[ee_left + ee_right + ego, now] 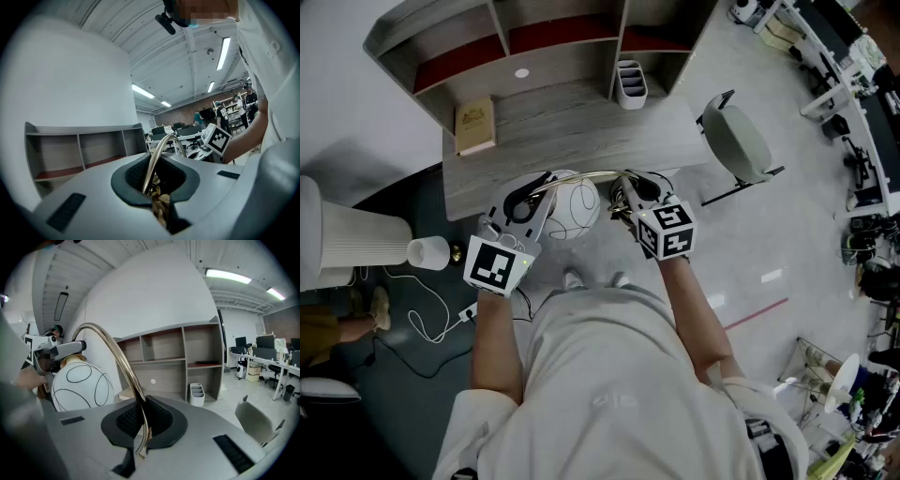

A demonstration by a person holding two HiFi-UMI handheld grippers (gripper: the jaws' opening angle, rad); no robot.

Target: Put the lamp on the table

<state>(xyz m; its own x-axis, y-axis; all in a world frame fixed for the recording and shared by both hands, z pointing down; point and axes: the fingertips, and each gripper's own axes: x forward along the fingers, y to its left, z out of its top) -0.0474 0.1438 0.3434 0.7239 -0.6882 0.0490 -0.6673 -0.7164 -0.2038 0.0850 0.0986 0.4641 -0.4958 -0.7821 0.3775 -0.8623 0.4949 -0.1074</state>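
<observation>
The lamp has a white globe (574, 208) with thin black lines and a curved gold arm (592, 175). I hold it in the air just in front of the grey wooden table (581, 127). My left gripper (542, 187) is shut on the gold arm (157, 161) next to the globe. My right gripper (625, 199) is shut on the arm's other end (136, 427). In the right gripper view the globe (79, 383) hangs at the left, with the left gripper (63, 350) above it. The lamp's base is not visible.
A book (475, 125) lies on the table's left part and a white organizer (630, 84) stands at its back right, under a shelf unit (534, 37). A grey chair (739, 142) is to the right. A white shade (356, 239) and cables sit on the floor at the left.
</observation>
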